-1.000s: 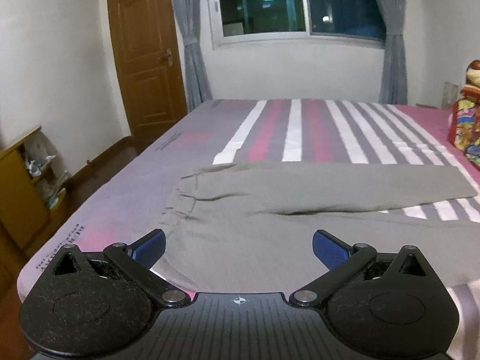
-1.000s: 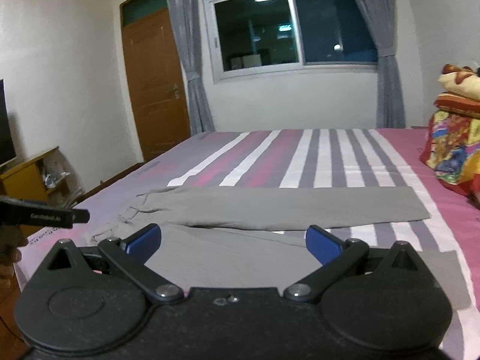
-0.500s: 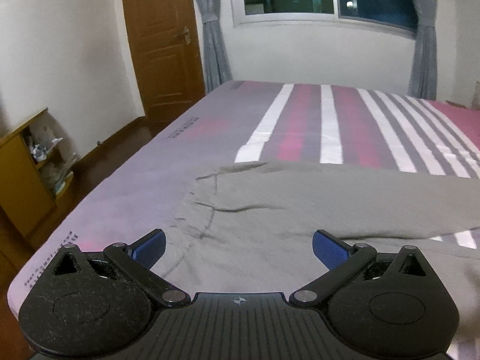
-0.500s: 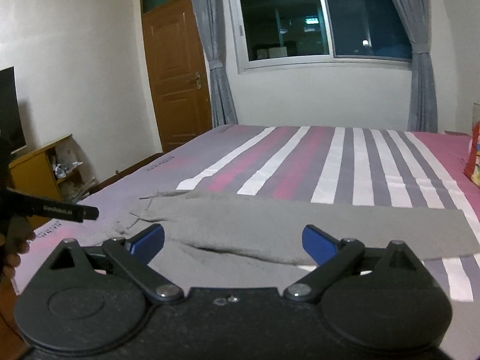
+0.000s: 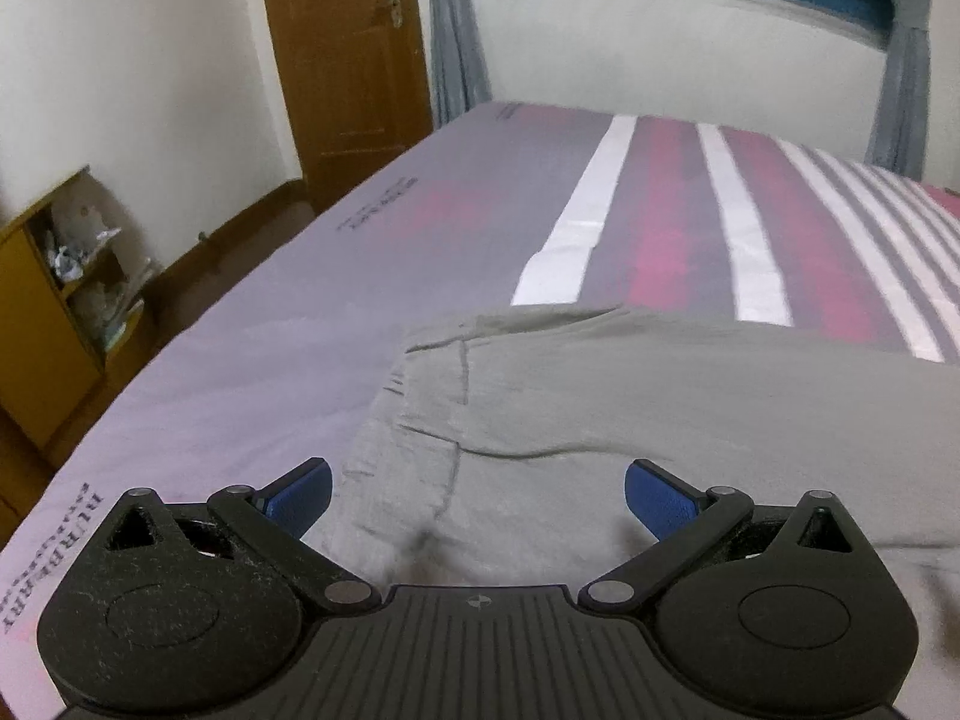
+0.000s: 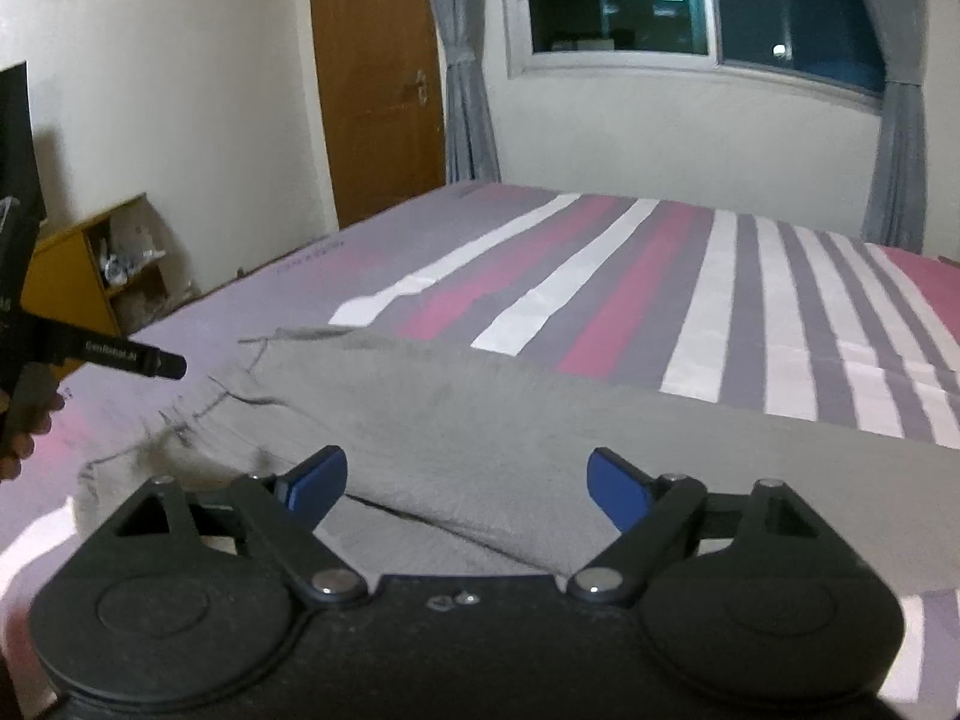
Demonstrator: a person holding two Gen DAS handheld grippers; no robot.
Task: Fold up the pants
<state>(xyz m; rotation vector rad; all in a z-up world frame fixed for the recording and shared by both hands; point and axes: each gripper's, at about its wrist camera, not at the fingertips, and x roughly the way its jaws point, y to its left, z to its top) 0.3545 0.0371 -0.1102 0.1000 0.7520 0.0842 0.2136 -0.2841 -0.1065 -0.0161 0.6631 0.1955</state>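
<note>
Grey pants (image 5: pixel 630 408) lie flat on the striped bed (image 5: pixel 672 204), waistband at the left, legs running off to the right. My left gripper (image 5: pixel 477 495) hovers open just over the waistband end, blue pads wide apart with nothing pinched. In the right wrist view the pants (image 6: pixel 480 420) fill the near bed, and my right gripper (image 6: pixel 465 480) hangs low over the seat and upper leg. Its jaws are closing, still wide, with cloth below them but nothing gripped. The left gripper's black body (image 6: pixel 120 354) and a hand (image 6: pixel 24 420) show at the left edge.
The bed's left edge (image 5: pixel 198 330) drops to a dark floor. A yellow shelf unit (image 5: pixel 54 312) stands against the left wall, with a wooden door (image 5: pixel 348 60) beyond. A window with grey curtains (image 6: pixel 708 6) is on the far wall.
Both grippers have moved left and down toward the waistband end of the pants, which now looks larger. The right jaws have narrowed slightly. The colourful bedding pile has left the view.
</note>
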